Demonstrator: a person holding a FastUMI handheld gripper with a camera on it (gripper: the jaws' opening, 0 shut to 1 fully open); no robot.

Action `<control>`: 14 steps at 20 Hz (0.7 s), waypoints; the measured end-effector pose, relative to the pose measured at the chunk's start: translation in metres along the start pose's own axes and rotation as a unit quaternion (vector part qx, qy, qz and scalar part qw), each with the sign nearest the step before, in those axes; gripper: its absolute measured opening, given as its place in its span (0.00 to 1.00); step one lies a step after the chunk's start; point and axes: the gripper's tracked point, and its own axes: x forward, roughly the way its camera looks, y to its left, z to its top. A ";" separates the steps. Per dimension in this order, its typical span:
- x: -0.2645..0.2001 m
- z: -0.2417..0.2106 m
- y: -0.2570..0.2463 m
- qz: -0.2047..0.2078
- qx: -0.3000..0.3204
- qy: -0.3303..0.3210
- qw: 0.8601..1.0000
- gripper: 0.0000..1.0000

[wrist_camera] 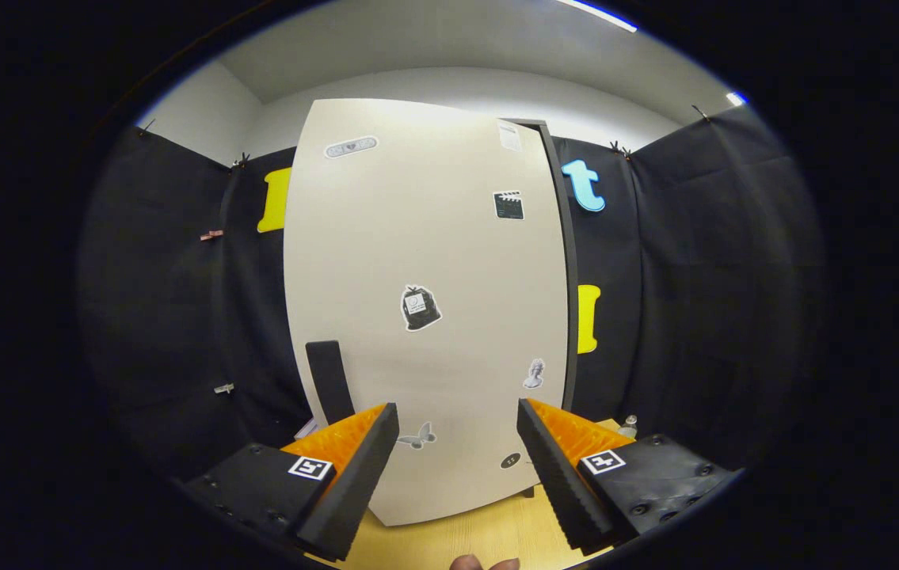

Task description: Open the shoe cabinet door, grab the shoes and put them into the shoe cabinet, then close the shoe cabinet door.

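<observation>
Bright overhead light, soft glare on the cabinet door (425,301), strong fisheye bending, sharp focus.

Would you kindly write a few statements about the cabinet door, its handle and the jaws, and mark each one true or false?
1. The shoe cabinet door carries several stickers. True.
2. The gripper has its jaws clamped on the door handle. False: the jaws stand apart with nothing between them, and the handle lies just beyond the left finger.
3. The handle is a dark upright bar near the door's lower left. True.
4. The cabinet stands on a metal surface. False: it stands on a light wooden surface.
5. A shoe sits between the jaws. False: only the door's face lies beyond them.
</observation>
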 end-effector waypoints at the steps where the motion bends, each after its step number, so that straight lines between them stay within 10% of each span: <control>1: 0.001 0.000 0.000 0.001 0.002 0.000 1.000 0.98; 14: -0.001 -0.003 -0.003 0.006 0.009 0.010 1.000 0.98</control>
